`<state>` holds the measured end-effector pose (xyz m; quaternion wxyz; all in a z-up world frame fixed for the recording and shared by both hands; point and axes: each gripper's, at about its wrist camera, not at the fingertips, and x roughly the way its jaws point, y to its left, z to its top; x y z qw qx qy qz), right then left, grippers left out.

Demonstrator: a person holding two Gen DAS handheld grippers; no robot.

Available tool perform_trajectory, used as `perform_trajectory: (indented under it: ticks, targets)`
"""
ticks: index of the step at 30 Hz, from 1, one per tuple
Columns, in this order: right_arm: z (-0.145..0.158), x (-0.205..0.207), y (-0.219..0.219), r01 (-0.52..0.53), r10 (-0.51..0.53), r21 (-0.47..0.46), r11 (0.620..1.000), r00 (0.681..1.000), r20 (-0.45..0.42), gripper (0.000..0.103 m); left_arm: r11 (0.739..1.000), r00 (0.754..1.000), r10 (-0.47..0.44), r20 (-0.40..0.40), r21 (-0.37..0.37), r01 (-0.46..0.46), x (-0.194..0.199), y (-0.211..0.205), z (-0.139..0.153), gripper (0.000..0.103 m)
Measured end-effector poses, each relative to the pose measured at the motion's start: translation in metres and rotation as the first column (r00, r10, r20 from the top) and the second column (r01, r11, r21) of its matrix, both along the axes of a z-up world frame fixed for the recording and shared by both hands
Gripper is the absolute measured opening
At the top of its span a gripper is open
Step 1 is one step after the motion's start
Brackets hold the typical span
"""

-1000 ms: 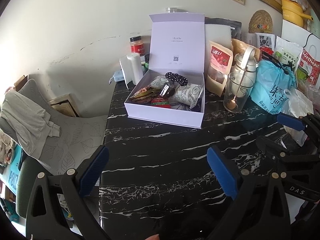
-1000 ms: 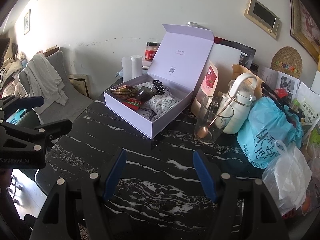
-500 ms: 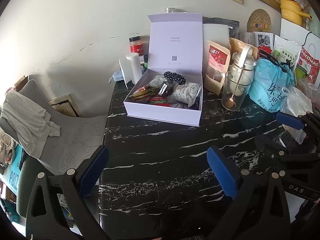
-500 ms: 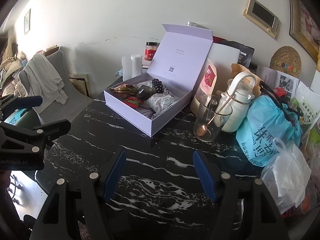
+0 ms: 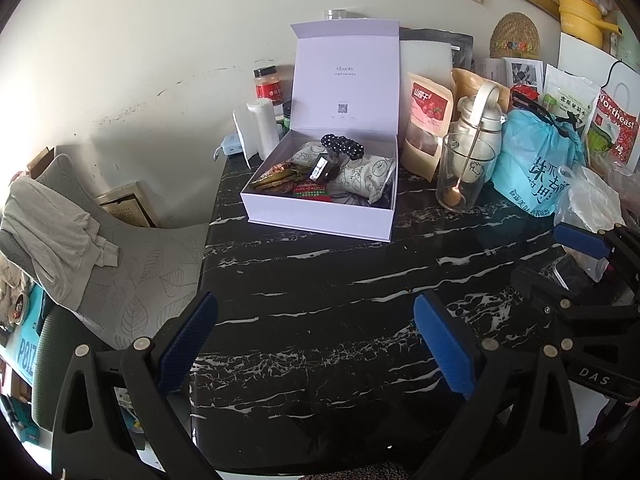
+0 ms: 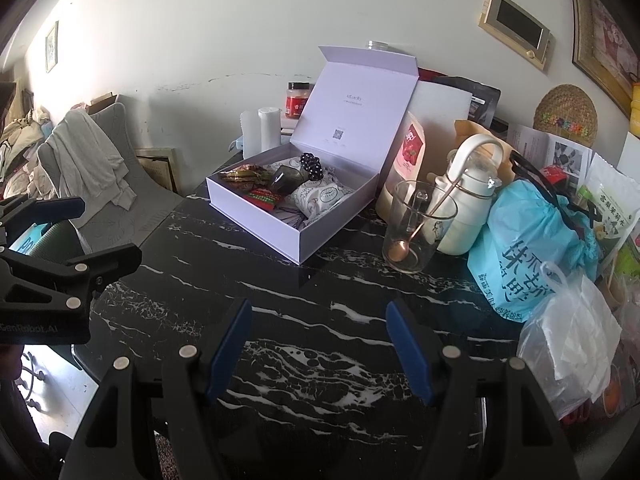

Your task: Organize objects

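An open lavender gift box (image 5: 320,218) (image 6: 256,216) stands on the black marble table (image 5: 320,280), its lid upright. Inside lie a black beaded scrunchie (image 5: 342,146) (image 6: 311,166), a patterned white pouch (image 5: 360,176) (image 6: 320,196), a red-green packet (image 5: 310,191) and snack wrappers. My left gripper (image 5: 314,340) hovers open over bare tabletop in front of the box, nothing between its blue pads. My right gripper (image 6: 319,344) is open too, well short of the box, with nothing held. Each gripper shows at the edge of the other's view.
To the right of the box stand a glass with a spoon (image 6: 416,228), a white kettle (image 6: 468,192), a blue bag (image 6: 528,256) and a white plastic bag (image 6: 568,344). A red pouch (image 5: 428,120) leans behind them. A grey chair (image 5: 120,264) flanks the table's left edge.
Both views have eased back from the box very slightly. Neither gripper's jaws have changed and nothing on the table has moved.
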<state>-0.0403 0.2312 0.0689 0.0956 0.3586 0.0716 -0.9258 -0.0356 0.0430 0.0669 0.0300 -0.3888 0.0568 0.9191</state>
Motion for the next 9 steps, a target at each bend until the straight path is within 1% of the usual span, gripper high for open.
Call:
perform_trajectory:
  ticks: [9]
  targets:
    - [-0.005, 0.003, 0.004, 0.014, -0.014, -0.001, 1.0, 1.0, 0.018, 0.07, 1.0, 1.0, -0.009, 0.023, 0.013, 0.009, 0.0, 0.004, -0.013, 0.098]
